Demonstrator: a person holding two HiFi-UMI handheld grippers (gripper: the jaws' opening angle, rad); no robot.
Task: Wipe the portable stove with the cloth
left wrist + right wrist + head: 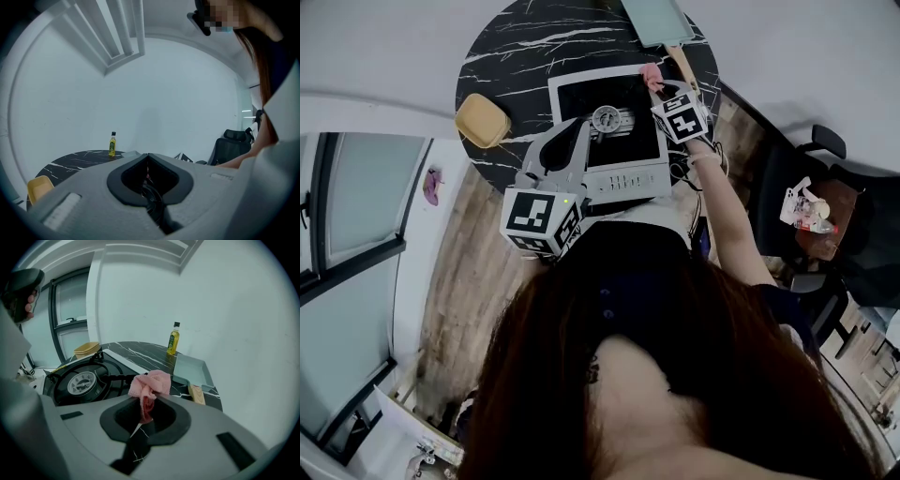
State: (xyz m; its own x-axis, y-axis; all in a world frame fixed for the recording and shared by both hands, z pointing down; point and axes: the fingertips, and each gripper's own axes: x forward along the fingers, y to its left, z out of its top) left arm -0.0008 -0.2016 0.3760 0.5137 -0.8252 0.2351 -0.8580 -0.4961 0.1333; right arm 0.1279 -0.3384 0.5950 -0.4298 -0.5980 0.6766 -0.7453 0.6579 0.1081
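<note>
Round and black with white veining, the bench (516,37) carried the portable stove (623,178) near its front edge, with a yellow bowl (481,120) to the left and a grey tray (190,369) and an oil bottle (173,338) beyond. The right tongs (656,86) were closed on the pink cloth (150,385), which bunched out past the tips over the stove's far right corner, beside the burner (84,380); whether it pressed on the metal could not be told. The left tongs (148,157) were shut with nothing between them, held above the stove's near left side and aimed at the wall. Judging by this, the cloth was in hand and at the stove, but no wiped patch showed, so most of the top, the burner surround and the front panel likely remained to be wiped.
</note>
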